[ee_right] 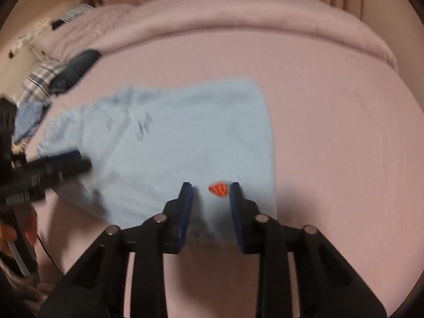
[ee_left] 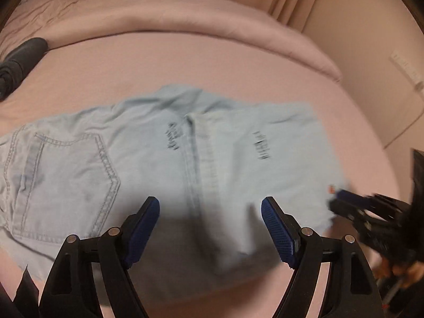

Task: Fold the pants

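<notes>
Left wrist view
Pants: the light blue pants (ee_left: 164,159) lie on the pink bed (ee_left: 238,66), spread from 9 o'clock to 3 o'clock, back pocket showing at 9 o'clock and a seam running down the middle.
Left tool: the left tool (ee_left: 210,228) hangs over the near edge of the pants at 6 o'clock, its fingers wide apart and holding nothing.
Right tool: it shows at 4 o'clock (ee_left: 344,198), blurred, at the right near edge of the cloth.
Dark clothing: a dark bundle (ee_left: 21,63) lies at 10 o'clock, well apart from the pants.

Right wrist view
Pants: a smooth layer of the pants (ee_right: 190,137) fills the centre, with a small red patch (ee_right: 218,188) just ahead of the fingers.
Right tool: the right tool (ee_right: 210,193) sits over the near edge at 6 o'clock, fingers parted with a clear gap, cloth between them but not pinched.
Left tool: blurred at 9 o'clock (ee_right: 66,163); whether it grips cannot be told here.

Progress
Done: the pants appear to be doubled already, one layer over another.
Left: at least one more fold likely remains to make a compact stack.
</notes>
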A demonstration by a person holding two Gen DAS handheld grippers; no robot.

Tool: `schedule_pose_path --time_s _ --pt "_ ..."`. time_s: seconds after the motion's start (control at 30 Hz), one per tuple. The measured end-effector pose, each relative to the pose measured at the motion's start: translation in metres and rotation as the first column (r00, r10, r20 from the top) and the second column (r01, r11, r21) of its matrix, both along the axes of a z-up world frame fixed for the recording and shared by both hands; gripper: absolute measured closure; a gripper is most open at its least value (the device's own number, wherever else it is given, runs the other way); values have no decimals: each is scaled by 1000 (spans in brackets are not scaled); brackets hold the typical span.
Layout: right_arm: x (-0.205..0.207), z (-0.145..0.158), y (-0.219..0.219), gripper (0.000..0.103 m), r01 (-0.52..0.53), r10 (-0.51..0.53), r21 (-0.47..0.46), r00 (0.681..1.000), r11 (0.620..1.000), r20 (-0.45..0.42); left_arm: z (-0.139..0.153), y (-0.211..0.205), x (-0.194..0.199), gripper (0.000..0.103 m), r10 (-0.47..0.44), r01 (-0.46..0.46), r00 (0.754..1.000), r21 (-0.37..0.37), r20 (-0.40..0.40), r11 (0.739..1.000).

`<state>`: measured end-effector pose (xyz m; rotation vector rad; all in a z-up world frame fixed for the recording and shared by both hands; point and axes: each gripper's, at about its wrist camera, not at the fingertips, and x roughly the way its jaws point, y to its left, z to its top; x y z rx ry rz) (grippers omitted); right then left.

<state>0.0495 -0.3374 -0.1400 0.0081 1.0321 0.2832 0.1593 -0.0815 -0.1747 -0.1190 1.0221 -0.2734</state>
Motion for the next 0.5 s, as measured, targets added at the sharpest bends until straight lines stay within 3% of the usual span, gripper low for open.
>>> schedule_pose_path --time_s 0.17,0.33,0.5 --pt "-14 -9 6 76 -2 3 -51 1000 999 21 -11 -6 11 23 -5 4 1000 69 12 998" --pt "-15 0 5 76 17 -17 -58 1000 998 -3 -8 1 18 23 -4 4 1000 39 2 999" --pt "-28 27 5 74 8 -7 -7 994 1000 110 -5 7 16 23 12 -12 1000 20 -14 1000"
